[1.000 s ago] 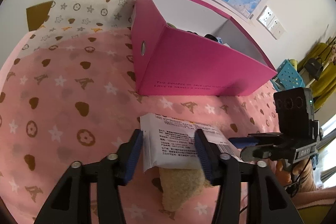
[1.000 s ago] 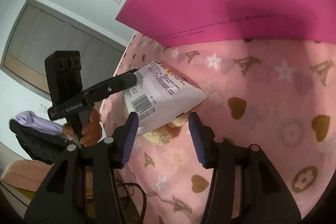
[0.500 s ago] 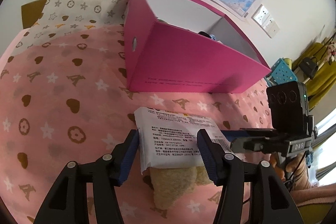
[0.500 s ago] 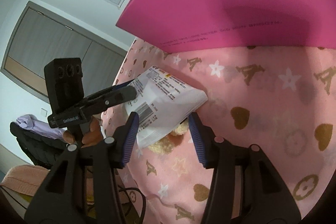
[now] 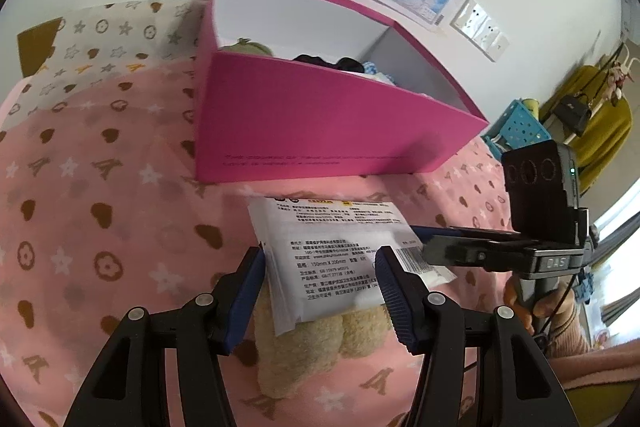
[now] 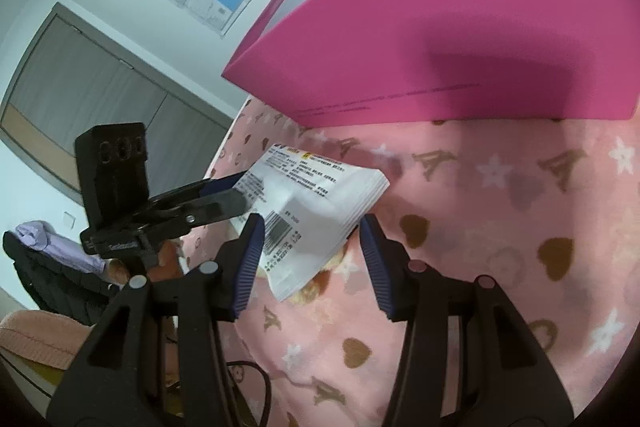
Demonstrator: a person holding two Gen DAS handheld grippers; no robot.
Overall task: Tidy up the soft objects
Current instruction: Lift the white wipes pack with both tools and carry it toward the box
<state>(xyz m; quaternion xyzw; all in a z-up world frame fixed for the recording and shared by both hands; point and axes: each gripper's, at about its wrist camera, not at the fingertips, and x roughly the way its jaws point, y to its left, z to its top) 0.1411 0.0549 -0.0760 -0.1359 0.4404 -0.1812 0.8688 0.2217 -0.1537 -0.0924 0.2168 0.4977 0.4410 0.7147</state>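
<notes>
A white printed packet [image 5: 336,247] hangs just above the pink bedspread, in front of the pink box [image 5: 320,123]. My left gripper [image 5: 320,283] is shut on its near end, blue pads against both sides. My right gripper [image 5: 424,243] comes in from the right and pinches the barcode corner. In the right wrist view the packet [image 6: 316,195] sits between my right gripper's [image 6: 310,239] pads, with the left gripper [image 6: 236,195] clamped on its far end. A cream plush [image 5: 320,339] lies under the packet; I cannot tell whether it is held too. It peeks out below [image 6: 308,291].
The open pink box [image 6: 440,47] holds a green plush [image 5: 244,47] and dark soft items [image 5: 320,61]. A pink bedspread [image 5: 100,219] with hearts and stars covers the surface. A blue basket [image 5: 524,131] and yellow clothes stand at the right. A hand [image 5: 524,303] holds the right gripper.
Both grippers have carried the packet a little up and toward the pink box. The box sits lower in the left wrist view and more of its inside shows. Neither grip has changed.
</notes>
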